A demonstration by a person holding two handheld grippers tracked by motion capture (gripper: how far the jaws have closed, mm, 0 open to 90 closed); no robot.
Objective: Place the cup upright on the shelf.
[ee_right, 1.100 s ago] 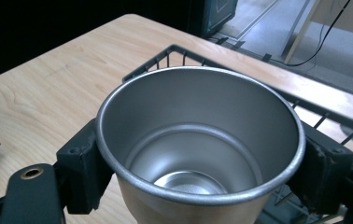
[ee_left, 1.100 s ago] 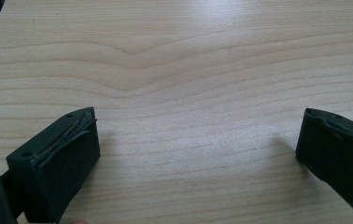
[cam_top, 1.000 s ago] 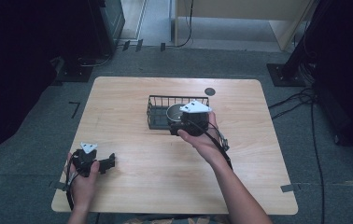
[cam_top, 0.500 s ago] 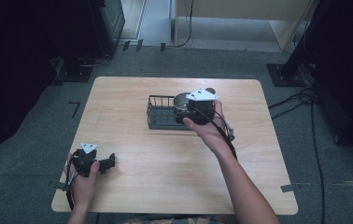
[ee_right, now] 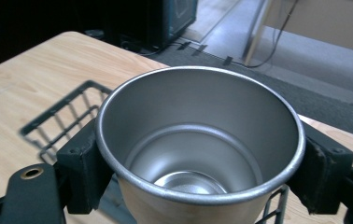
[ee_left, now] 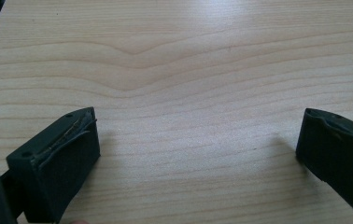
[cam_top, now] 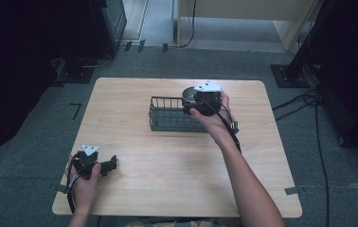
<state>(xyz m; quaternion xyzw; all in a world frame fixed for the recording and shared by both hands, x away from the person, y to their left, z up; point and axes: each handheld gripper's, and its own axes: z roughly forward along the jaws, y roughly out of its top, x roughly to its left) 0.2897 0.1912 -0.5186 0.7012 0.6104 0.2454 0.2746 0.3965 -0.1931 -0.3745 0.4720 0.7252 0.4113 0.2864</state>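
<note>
Grey carpet and dark equipment surround a pale wooden bench, which carries a black wire basket near its far middle. Over the right end of that basket the right tool holds a steel cup upright, mouth up, one black pad pressed against each side of its wall just under the rim; the squeeze across the widest part keeps the smooth metal from slipping and leaves the opening clear to see into. It is empty, its bottom shining. From the right gripper view the cup hangs above the basket's wires with the mesh showing below and to the left, so it looks lifted rather than resting, though whether its base still touches a wire is hard to tell from above. By the look of it, the cup is either coming out of the basket or going in, and keeping it level suits both. Near the front left corner the left tool lies low over bare wood in the person's hand, its jaws spread wide with nothing between them, parked out of the way so the working arm has the middle of the bench to itself.
</note>
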